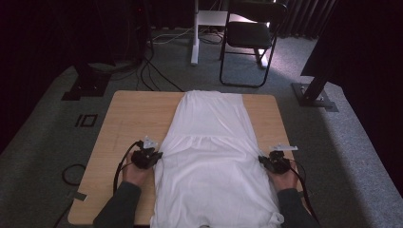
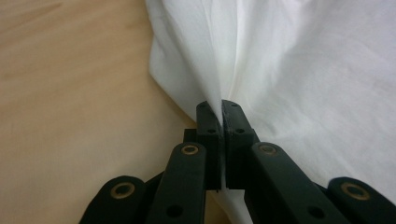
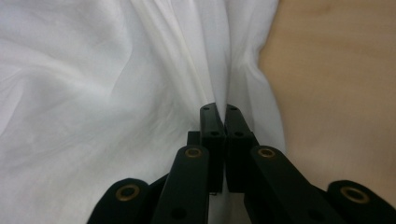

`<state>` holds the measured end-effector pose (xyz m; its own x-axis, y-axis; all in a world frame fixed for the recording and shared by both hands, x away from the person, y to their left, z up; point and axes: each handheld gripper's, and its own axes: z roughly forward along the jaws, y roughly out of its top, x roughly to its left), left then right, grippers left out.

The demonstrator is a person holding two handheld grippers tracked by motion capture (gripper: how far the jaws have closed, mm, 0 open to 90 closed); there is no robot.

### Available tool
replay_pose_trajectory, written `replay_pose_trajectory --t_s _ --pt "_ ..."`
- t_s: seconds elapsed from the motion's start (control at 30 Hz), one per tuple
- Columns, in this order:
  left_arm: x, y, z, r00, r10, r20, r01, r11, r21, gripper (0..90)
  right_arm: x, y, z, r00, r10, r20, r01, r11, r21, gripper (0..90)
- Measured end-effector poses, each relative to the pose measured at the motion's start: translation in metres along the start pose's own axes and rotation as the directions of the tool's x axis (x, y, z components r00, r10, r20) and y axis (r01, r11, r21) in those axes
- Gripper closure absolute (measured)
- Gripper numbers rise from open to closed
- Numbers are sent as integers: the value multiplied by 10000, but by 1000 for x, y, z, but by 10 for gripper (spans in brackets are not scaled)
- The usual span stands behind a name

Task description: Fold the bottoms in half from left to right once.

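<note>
A white garment (image 1: 211,147) lies lengthwise down the middle of the wooden table (image 1: 128,118), its near end hanging over the front edge. My left gripper (image 1: 157,156) is at the cloth's left edge, and in the left gripper view my left gripper (image 2: 221,108) is shut on a pinched fold of the white garment (image 2: 289,70). My right gripper (image 1: 262,160) is at the cloth's right edge. Seen from the right gripper view, my right gripper (image 3: 223,112) is likewise shut on a fold of the white garment (image 3: 93,93).
Bare wood shows on both sides of the cloth (image 2: 70,93) (image 3: 341,93). Beyond the table stand a black folding chair (image 1: 249,35), a white stand leg (image 1: 195,33) and a dark post base (image 1: 313,92) on grey carpet. Cables lie on the floor at the left (image 1: 71,173).
</note>
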<state>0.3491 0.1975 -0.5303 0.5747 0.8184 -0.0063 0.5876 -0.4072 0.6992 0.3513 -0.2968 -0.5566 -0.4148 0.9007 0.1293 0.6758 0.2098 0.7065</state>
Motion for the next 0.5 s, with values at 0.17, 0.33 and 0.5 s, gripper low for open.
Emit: replay_pose_trajectory --t_s 0.17,0.33,0.5 --pt "-23 -30 -28 9999 120 97 -118 9997 -219 883 17 -33 -27 9994 135 -323 -136 9999 -9 887" --pt "-43 -61 -40 9988 179 445 -187 9997 165 884 36 -59 -50 9990 52 -453 -46 9999 140 887" --pt "-37 -67 -53 9974 -335 642 371 9978 -549 649 38 -66 -66 9952 -274 -935 309 9989 363 681"
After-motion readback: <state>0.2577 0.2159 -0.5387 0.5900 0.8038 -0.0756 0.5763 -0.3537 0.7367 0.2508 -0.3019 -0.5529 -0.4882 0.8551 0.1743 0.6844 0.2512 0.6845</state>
